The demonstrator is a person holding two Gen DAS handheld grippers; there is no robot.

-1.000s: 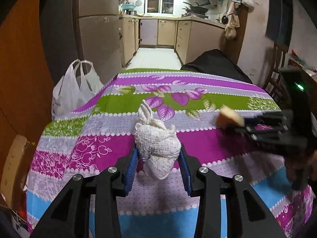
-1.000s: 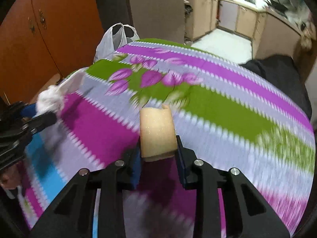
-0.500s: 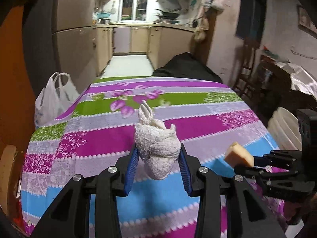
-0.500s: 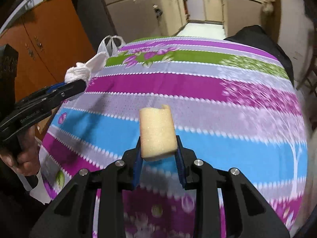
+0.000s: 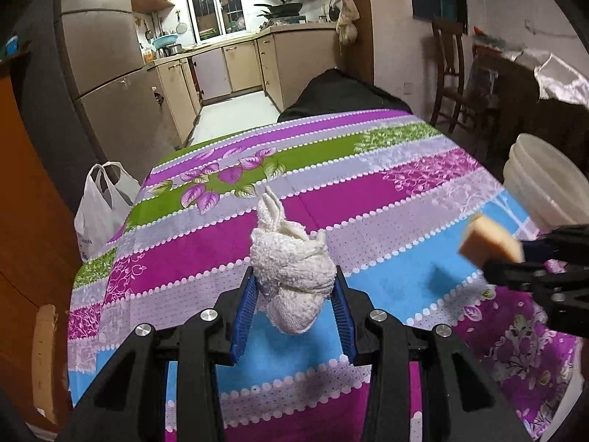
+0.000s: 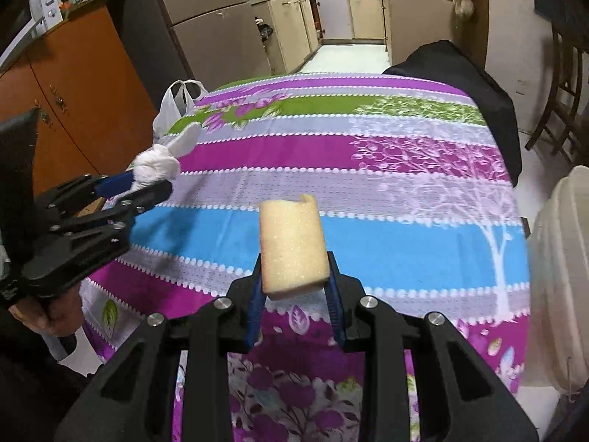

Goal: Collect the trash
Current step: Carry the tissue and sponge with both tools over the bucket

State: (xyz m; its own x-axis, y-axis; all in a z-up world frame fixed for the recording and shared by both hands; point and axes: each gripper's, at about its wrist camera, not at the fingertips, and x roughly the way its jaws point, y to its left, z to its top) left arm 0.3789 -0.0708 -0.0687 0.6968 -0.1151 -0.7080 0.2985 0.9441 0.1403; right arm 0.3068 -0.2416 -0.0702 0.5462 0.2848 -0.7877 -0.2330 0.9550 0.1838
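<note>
White and crumpled, a wad of paper towel [image 5: 292, 276] is seen in the left wrist view clamped between the blue pads [image 5: 243, 316] of the left gripper [image 5: 294, 316] and held in the air above the striped floral tablecloth [image 5: 368, 199]; at the right edge the right gripper [image 5: 530, 261] is seen from the side with a tan block in its tips. For the carry to be done well, both grips are best kept firm and the loads kept over the table until a bin is reached; the cream-white tub [image 5: 541, 184] just beside the table's right edge is judged a likely one, though its inside is not shown. A white plastic bag [image 5: 99, 206] hangs at the far left corner. In the right wrist view, a yellowish sponge block [image 6: 292, 246] is gripped by its lower end between the clenched jaws of the right gripper [image 6: 296, 294], standing upright above the cloth; its surface is porous and its top edge is notched. The wad looks soft and light, with a twisted tail pointing up.
</note>
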